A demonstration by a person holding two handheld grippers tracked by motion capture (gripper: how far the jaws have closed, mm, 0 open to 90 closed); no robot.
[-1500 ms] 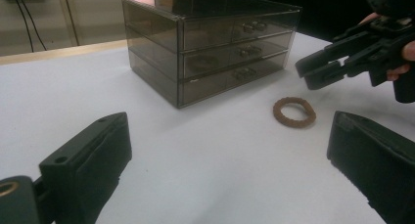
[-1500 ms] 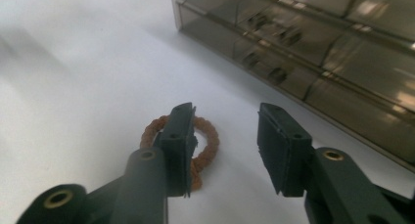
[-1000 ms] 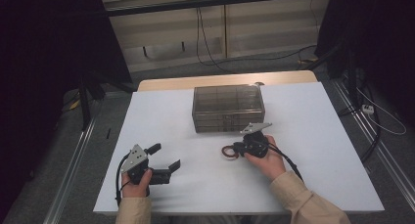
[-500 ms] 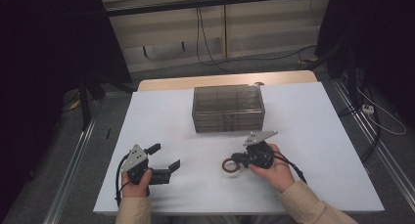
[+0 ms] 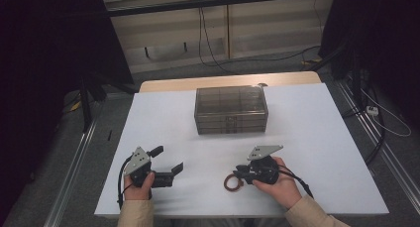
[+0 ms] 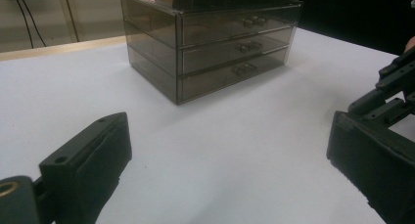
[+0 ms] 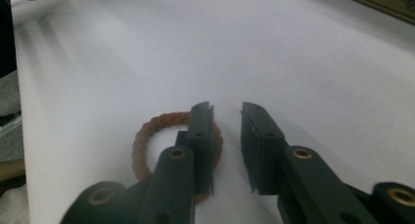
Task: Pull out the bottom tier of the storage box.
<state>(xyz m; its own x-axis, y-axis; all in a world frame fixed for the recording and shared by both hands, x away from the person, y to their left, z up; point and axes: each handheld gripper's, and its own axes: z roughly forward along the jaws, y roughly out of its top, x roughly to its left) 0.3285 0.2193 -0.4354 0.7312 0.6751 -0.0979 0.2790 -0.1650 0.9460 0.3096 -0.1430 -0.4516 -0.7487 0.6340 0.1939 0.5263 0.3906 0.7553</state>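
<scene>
A brown braided ring (image 5: pixel 231 183) lies flat on the white table (image 5: pixel 317 138) near its front edge. My right gripper (image 5: pixel 242 175) hovers right over it and points left. In the right gripper view its jaws (image 7: pixel 226 109) have just been opening and stand a little apart with nothing between the pads. The ring (image 7: pixel 146 134) passes under one jaw there. My left gripper (image 5: pixel 167 158) rests at the front left, wide open and holding nothing (image 6: pixel 225 126). A smoky clear box of three drawers (image 5: pixel 231 109) stands at the middle of the table, all drawers shut (image 6: pixel 215 43).
The table's front edge runs just below both hands. A wooden strip (image 5: pixel 228 82) borders the far side. Cables (image 5: pixel 376 113) and metal rails lie on the floor to the right.
My right hand drew the ring from in front of the drawer box toward the table's front edge. Its jaws then parted and the ring now lies loose. The left hand kept still.
</scene>
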